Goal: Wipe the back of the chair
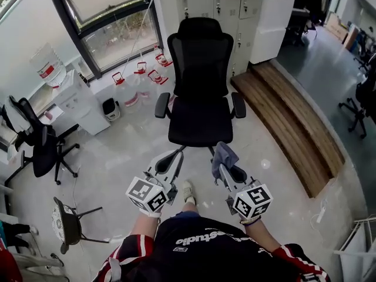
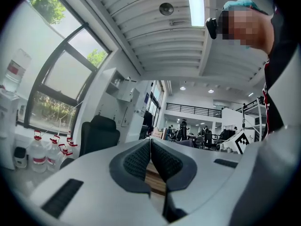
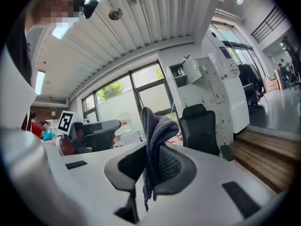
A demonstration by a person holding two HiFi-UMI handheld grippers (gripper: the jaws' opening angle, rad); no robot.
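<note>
A black mesh office chair (image 1: 200, 87) stands ahead of me, its seat facing me and its tall back (image 1: 200, 57) toward the lockers. It also shows as the chair (image 2: 98, 136) in the left gripper view and the chair (image 3: 201, 127) in the right gripper view. My right gripper (image 1: 224, 168) is shut on a grey-blue cloth (image 1: 224, 155), which sticks up between the jaws as the cloth (image 3: 154, 136). My left gripper (image 1: 174, 157) is shut with nothing in it; its pads (image 2: 139, 160) meet. Both grippers hang just short of the seat's front edge.
Several water jugs (image 1: 138, 87) stand by the window behind the chair. A raised wooden step (image 1: 290, 119) runs along the right. Another black chair (image 1: 41, 145) and a small stool (image 1: 67, 222) stand at the left beside a white cabinet (image 1: 79, 101).
</note>
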